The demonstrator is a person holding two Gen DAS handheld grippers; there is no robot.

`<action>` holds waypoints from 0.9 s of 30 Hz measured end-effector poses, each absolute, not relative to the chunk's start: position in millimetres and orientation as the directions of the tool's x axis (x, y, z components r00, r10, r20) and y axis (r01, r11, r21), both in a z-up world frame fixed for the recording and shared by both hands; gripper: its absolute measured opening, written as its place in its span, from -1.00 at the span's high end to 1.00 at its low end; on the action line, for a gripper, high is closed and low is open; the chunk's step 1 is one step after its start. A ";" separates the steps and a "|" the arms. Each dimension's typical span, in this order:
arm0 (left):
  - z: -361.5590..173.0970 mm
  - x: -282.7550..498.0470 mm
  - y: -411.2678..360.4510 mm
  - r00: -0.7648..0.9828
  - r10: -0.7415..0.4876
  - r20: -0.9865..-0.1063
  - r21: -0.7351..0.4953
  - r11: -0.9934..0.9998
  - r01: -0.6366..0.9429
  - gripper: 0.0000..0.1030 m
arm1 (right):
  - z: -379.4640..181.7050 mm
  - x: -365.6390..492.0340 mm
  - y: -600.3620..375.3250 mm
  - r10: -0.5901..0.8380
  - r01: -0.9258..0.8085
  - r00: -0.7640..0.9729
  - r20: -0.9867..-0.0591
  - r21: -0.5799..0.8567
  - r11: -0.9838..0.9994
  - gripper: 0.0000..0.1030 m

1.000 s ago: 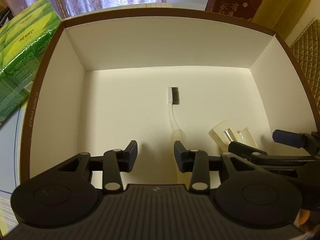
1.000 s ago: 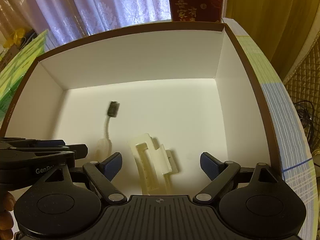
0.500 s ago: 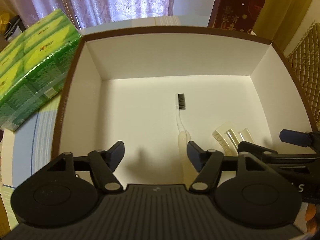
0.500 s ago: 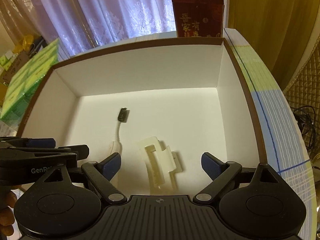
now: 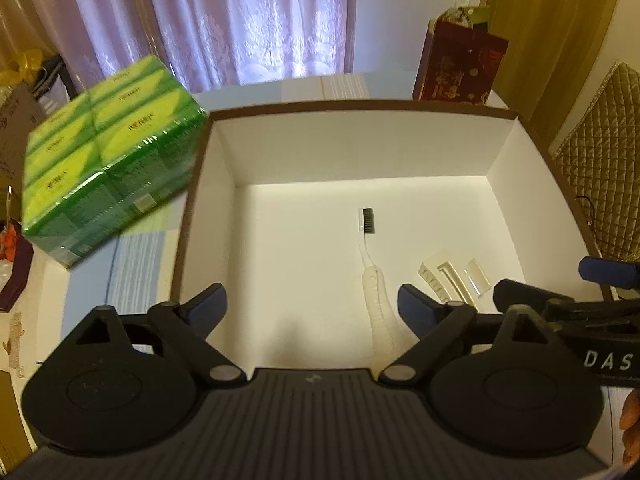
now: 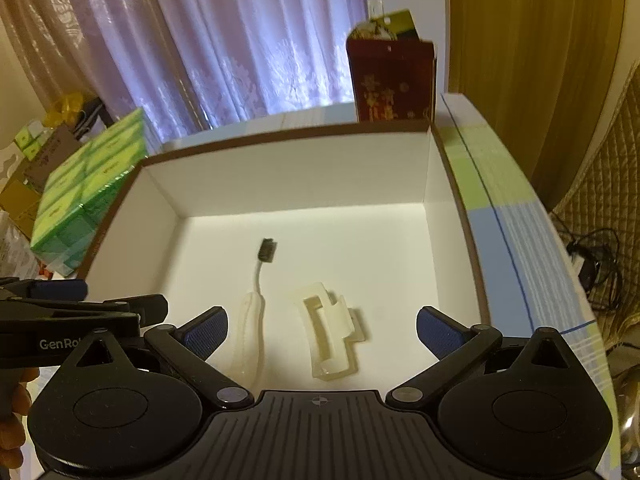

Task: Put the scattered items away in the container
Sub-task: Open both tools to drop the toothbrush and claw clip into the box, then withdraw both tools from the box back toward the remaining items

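Both the left gripper (image 5: 311, 307) and right gripper (image 6: 322, 332) are spread wide, holding nothing. The toothbrush (image 6: 256, 308) and hair clip (image 6: 330, 340) are seen lying inside the box (image 6: 288, 168). The box could be bumped and pushed along the bench.

The toothbrush (image 5: 374, 280) handle's near end is hidden behind the left tool (image 5: 312, 304) body; the cream clip (image 5: 454, 280) is partly covered by that tool's right finger and by the right tool (image 5: 560, 292) crossing beyond it. Print on the green pack (image 5: 108, 176), left of the left tool, is blurred and unreadable. The hand (image 6: 14, 420) holding the left tool is cut by the picture's edge.
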State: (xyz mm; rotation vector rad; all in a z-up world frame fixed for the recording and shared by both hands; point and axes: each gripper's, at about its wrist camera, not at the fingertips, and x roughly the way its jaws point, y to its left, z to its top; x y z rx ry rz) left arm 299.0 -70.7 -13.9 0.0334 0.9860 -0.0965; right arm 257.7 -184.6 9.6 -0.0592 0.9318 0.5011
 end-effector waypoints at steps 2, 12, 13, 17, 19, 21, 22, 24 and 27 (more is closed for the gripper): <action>-8.8 290.8 -69.5 0.556 -0.074 -0.828 -0.023 0.995 0.098 -0.76 | 16.5 250.8 -187.3 0.396 -0.442 0.502 -0.769 0.165 0.882 -1.00; 9.4 238.8 -62.8 0.605 -0.067 -0.793 -0.021 0.996 0.083 -0.80 | 46.2 207.5 -202.8 0.446 -0.477 0.544 -0.711 0.175 0.861 -1.00; 10.4 232.9 -61.7 0.609 -0.064 -0.790 -0.019 0.997 0.080 -0.80 | 48.5 203.4 -205.2 0.451 -0.478 0.545 -0.707 0.180 0.860 -1.00; 12.5 211.3 -56.8 0.617 -0.061 -0.784 -0.023 0.997 0.069 -0.80 | 56.8 184.5 -213.7 0.470 -0.488 0.552 -0.689 0.190 0.852 -1.00; 13.5 201.1 -55.2 0.620 -0.063 -0.782 -0.028 0.997 0.066 -0.80 | 60.0 176.5 -217.2 0.474 -0.491 0.556 -0.682 0.190 0.850 -1.00; 14.4 190.4 -52.9 0.624 -0.064 -0.779 -0.032 0.998 0.062 -0.80 | 61.4 168.9 -220.7 0.478 -0.495 0.558 -0.678 0.190 0.848 -1.00; 15.0 185.6 -51.9 0.626 -0.064 -0.777 -0.034 0.998 0.060 -0.80 | 61.8 165.7 -222.7 0.479 -0.494 0.560 -0.677 0.191 0.848 -1.00; 16.4 175.3 -49.8 0.630 -0.067 -0.774 -0.038 0.998 0.059 -0.81 | 62.1 159.8 -227.1 0.481 -0.493 0.560 -0.675 0.196 0.848 -1.00; 18.8 161.1 -45.2 0.636 -0.069 -0.769 -0.046 0.998 0.053 -0.81 | 62.3 153.4 -235.1 0.483 -0.485 0.565 -0.669 0.204 0.850 -1.00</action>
